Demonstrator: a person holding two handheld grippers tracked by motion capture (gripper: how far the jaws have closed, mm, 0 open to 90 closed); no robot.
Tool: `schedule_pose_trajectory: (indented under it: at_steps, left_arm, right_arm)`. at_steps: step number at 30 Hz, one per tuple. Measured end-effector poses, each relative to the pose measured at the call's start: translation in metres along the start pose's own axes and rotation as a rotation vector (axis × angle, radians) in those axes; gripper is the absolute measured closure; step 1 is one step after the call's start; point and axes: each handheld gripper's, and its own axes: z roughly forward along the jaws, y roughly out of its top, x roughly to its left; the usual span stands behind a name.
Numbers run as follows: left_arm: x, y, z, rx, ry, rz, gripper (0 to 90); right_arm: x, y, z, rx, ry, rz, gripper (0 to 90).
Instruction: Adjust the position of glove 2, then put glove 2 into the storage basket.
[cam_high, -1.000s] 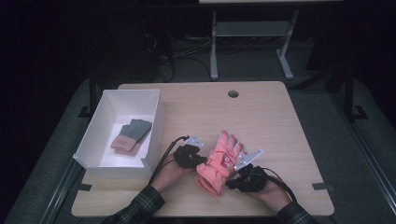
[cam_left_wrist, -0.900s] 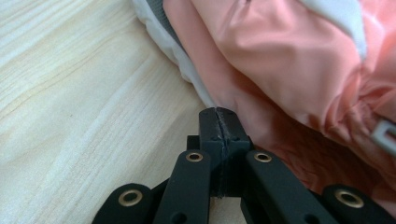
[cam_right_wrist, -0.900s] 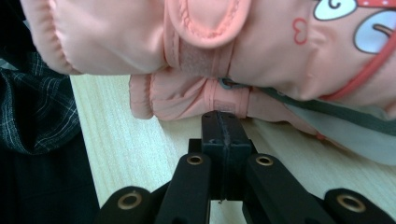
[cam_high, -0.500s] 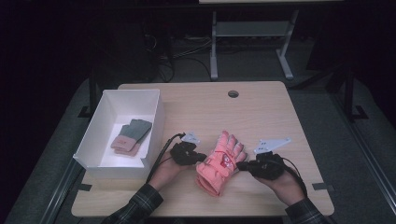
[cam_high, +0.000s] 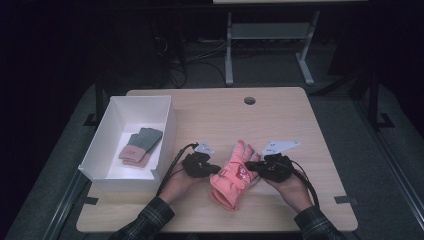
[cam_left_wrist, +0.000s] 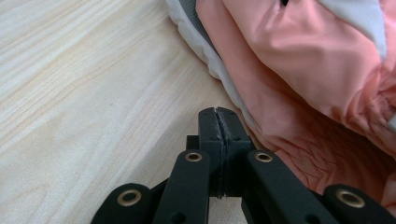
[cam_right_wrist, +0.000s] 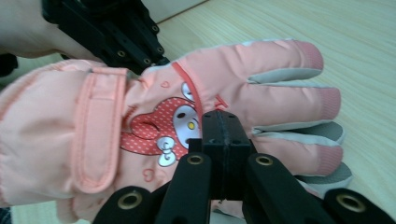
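Observation:
A pink ski glove (cam_high: 233, 176) with a cartoon face lies on the wooden table (cam_high: 215, 112), fingers pointing away from the person. My left gripper (cam_high: 216, 170) rests shut at the glove's left edge; in the left gripper view its closed tips (cam_left_wrist: 218, 114) sit on bare wood beside the pink fabric (cam_left_wrist: 303, 70), gripping nothing. My right gripper (cam_high: 253, 166) is shut at the glove's right side. In the right gripper view its closed tips (cam_right_wrist: 223, 117) hover over the glove's (cam_right_wrist: 154, 112) back with nothing between them, and the left gripper (cam_right_wrist: 116, 32) shows beyond.
A white open box (cam_high: 171, 131) stands at the table's left, holding a folded pink and grey glove (cam_high: 140, 146). A cable hole (cam_high: 249, 100) sits near the table's far edge. Dark floor and a metal stand (cam_high: 270, 45) lie behind.
My right gripper has risen and shifted from near the glove's cuff to beside its fingers. The left gripper and the glove have stayed put.

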Motion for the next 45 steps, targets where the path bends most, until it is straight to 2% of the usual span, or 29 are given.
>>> schedule_pose_trajectory:
  at_steps: [3,6,8,9,14,15,16,17,18,19,22,23,25,27,31,33,34,38,41,43,45]
  left_arm:
    - [0.0,0.0,0.001,0.013,-0.001,0.007,89.0]
    - [-0.002,0.0,0.002,0.008,-0.004,-0.007,89.0]
    - [-0.001,0.0,0.003,0.022,-0.006,0.004,89.0]
    - [-0.002,-0.001,0.004,0.015,-0.005,-0.01,88.9]
    - [0.001,-0.001,0.002,0.026,0.012,-0.011,88.5]
    - [0.001,0.0,0.0,0.028,0.018,-0.01,88.0]
    - [0.0,0.001,-0.001,0.016,0.027,-0.023,87.4]
    - [0.001,0.002,-0.003,0.026,0.034,-0.012,86.3]
    - [0.0,0.003,-0.004,0.012,0.039,-0.029,84.9]
    - [0.0,0.005,-0.005,0.012,0.054,-0.027,83.2]
    - [-0.003,0.012,-0.011,-0.014,0.077,-0.039,77.0]
    - [-0.002,0.015,-0.014,-0.012,0.091,-0.03,74.0]
    - [-0.001,0.021,-0.021,-0.04,0.098,-0.044,69.3]
    - [-0.001,0.027,-0.027,-0.067,0.071,-0.061,61.5]
    - [-0.007,0.04,-0.033,-0.098,-0.017,-0.059,42.6]
    - [-0.009,0.044,-0.03,-0.089,-0.077,-0.065,31.4]
    - [-0.01,0.046,-0.027,-0.084,-0.094,-0.07,25.8]
    - [-0.01,0.048,-0.014,-0.074,-0.113,-0.095,16.8]
    - [-0.007,0.048,-0.005,-0.052,-0.129,-0.108,14.3]
    - [-0.007,0.046,0.002,-0.028,-0.148,-0.112,13.6]
    - [-0.006,0.044,0.009,-0.024,-0.178,-0.133,13.4]
  right_arm:
    - [0.0,-0.004,0.006,0.033,0.003,0.013,90.0]
    - [0.001,-0.007,0.015,0.076,0.004,0.018,90.0]
    - [0.002,-0.008,0.018,0.083,0.003,0.022,90.0]
    - [0.001,-0.008,0.019,0.09,0.007,0.025,90.0]
    - [-0.001,-0.016,0.027,0.11,0.018,0.046,90.0]
    - [-0.001,-0.017,0.029,0.112,0.012,0.034,90.0]
    - [0.0,-0.017,0.031,0.116,0.011,0.041,90.0]
    - [0.0,-0.018,0.032,0.125,0.013,0.052,90.0]
    - [-0.001,-0.019,0.033,0.125,0.017,0.051,90.0]
    - [-0.001,-0.019,0.033,0.127,0.022,0.061,90.0]
    - [-0.001,-0.019,0.035,0.129,0.017,0.056,90.0]
    - [0.0,-0.019,0.035,0.13,0.013,0.053,90.0]
    - [0.0,-0.02,0.036,0.129,0.01,0.044,90.0]
    - [0.0,-0.02,0.035,0.13,0.014,0.052,90.0]
    - [0.0,-0.02,0.036,0.128,0.009,0.037,90.0]
    - [0.001,-0.019,0.035,0.128,0.007,0.04,90.0]
    - [0.001,-0.019,0.035,0.129,0.006,0.041,90.0]
    - [0.001,-0.019,0.035,0.133,0.002,0.036,90.0]
    - [0.001,-0.019,0.035,0.133,0.003,0.036,90.0]
    - [0.001,-0.019,0.035,0.134,0.003,0.035,90.0]
    - [0.001,-0.019,0.035,0.134,0.003,0.033,90.0]
